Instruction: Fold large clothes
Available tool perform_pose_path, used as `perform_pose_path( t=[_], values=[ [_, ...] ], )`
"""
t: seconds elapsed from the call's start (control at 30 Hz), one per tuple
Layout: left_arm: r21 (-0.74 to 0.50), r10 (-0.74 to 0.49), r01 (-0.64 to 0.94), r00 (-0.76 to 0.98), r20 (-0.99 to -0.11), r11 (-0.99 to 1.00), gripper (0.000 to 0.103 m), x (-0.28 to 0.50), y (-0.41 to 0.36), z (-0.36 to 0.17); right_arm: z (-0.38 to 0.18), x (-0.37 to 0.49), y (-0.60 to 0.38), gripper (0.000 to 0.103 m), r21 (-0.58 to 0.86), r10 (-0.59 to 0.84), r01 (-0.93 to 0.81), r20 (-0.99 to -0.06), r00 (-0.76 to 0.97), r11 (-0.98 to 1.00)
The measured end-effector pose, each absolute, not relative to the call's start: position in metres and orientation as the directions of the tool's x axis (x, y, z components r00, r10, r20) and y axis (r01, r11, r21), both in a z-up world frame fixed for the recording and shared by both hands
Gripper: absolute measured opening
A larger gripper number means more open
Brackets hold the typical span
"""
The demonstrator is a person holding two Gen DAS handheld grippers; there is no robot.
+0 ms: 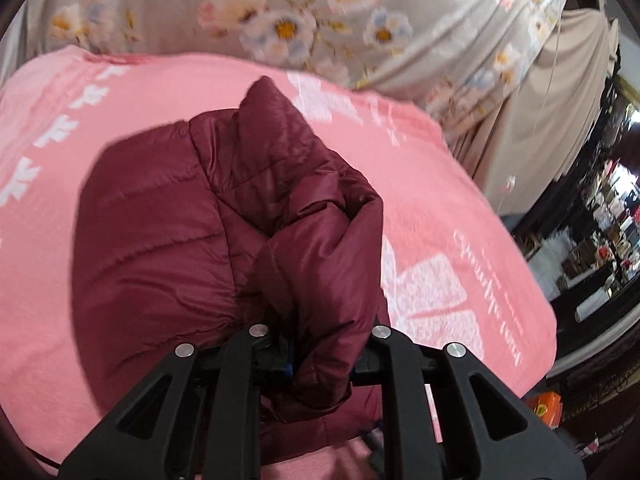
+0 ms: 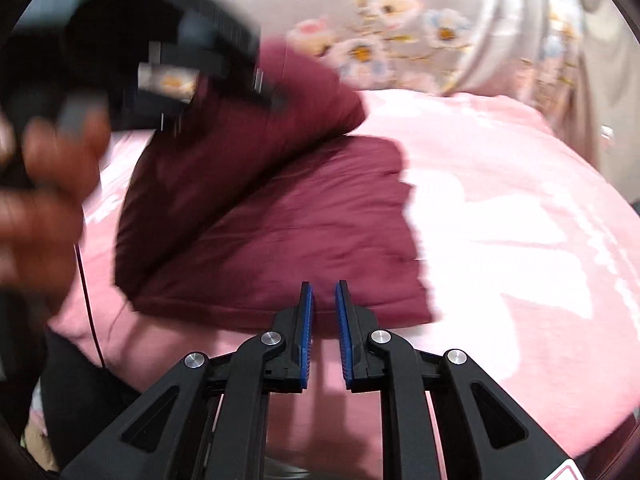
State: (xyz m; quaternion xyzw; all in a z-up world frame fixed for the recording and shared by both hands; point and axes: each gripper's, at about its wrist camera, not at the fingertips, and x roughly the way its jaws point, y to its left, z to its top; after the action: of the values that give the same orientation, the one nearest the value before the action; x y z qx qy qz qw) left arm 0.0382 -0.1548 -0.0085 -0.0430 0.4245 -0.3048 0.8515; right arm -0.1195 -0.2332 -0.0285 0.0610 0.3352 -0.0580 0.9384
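**Maroon puffer jacket mid-fold on the pink blanket**

So the maroon puffer jacket (image 1: 168, 216) was lying in the middle of the pink blanket (image 1: 440, 208), which I'll use as the landmark. It covered the bed in front of the floral curtain (image 1: 280, 8). Judging by the right wrist view, roughly 1 fold was underway: 1 side of the jacket was lifted and coming over the flat part that rested on the blanket. Not done, I'd say. The lifted flap wasn't laid down, and the thing was a long way from a tidy bundle, so more folds and some smoothing looked left.

The left gripper (image 1: 320, 364) had its jaws pinched on a bunched wad of the quilted fabric, held up off the blanket. The right gripper (image 2: 323, 320) sat at the blanket's near edge, just short of the jacket's hem, its blue pads (image 2: 307, 320) almost together with only a thin gap and nothing between them.

Hard to read: the left tool's pads were mostly buried under cloth. In the right wrist view, the left tool and the hand (image 2: 44, 184) holding it were a motion smear. Couldn't tell which part was the sleeve or collar.
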Motion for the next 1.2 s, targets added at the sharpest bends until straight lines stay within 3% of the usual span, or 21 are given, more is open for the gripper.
perform_pose_path(
  t=[0.2,0.3,0.37,0.43,0.47,0.57,0.73,0.97,1.03,1.07,1.1,1.2],
  values=[
    [-0.294,-0.505,0.478,0.409,-0.76,0.828,0.019,0.036,-0.188,-0.051,-0.027,-0.125,-0.26,0.014,0.087,-0.112,0.213,-0.627,0.771,0.973],
    [-0.324,-0.532,0.481,0.397,-0.748,0.815,0.03,0.033,-0.183,-0.042,-0.027,-0.127,-0.263,0.015,0.091,-0.11,0.211,-0.624,0.774,0.973],
    [-0.386,-0.59,0.491,0.38,-0.712,0.781,0.063,0.031,-0.174,-0.026,-0.022,-0.127,-0.261,0.017,0.077,-0.115,0.202,-0.608,0.786,0.976],
    [-0.449,-0.65,0.487,0.41,-0.639,0.749,0.086,0.023,-0.154,-0.002,-0.014,-0.129,-0.26,0.032,0.064,-0.122,0.195,-0.58,0.805,0.979],
    [-0.471,-0.676,0.491,0.439,-0.593,0.732,0.089,0.018,-0.14,0.014,-0.008,-0.128,-0.26,0.042,0.066,-0.12,0.188,-0.559,0.821,0.98],
    [-0.433,-0.649,0.484,0.541,-0.534,0.76,0.089,0.015,-0.111,0.047,0.013,-0.119,-0.261,0.045,0.084,-0.102,0.168,-0.51,0.854,0.982],
    [-0.331,-0.419,0.267,0.691,-0.589,0.905,0.086,0.061,-0.07,0.061,0.042,-0.099,-0.263,0.053,0.174,-0.018,0.107,-0.446,0.895,0.979],
    [-0.291,-0.286,0.113,0.686,-0.669,0.95,0.082,0.121,-0.048,0.037,0.029,-0.035,-0.249,0.057,0.082,-0.021,0.072,-0.505,0.863,0.994],
    [-0.293,-0.28,0.099,0.677,-0.68,0.951,0.081,0.127,-0.047,0.032,0.019,-0.026,-0.249,0.046,0.073,-0.02,0.07,-0.537,0.843,0.995],
    [-0.295,-0.281,0.097,0.673,-0.684,0.95,0.08,0.127,-0.046,0.029,0.016,-0.023,-0.249,0.017,0.068,-0.02,0.069,-0.548,0.836,0.995],
    [-0.299,-0.284,0.097,0.669,-0.687,0.949,0.08,0.127,-0.046,0.028,0.015,-0.025,-0.252,0.011,0.065,-0.032,0.081,-0.552,0.833,0.995],
    [-0.297,-0.295,0.116,0.668,-0.683,0.948,0.08,0.123,-0.047,0.025,0.02,-0.06,-0.267,0.009,0.108,-0.065,0.135,-0.493,0.867,0.985]
  ],
)
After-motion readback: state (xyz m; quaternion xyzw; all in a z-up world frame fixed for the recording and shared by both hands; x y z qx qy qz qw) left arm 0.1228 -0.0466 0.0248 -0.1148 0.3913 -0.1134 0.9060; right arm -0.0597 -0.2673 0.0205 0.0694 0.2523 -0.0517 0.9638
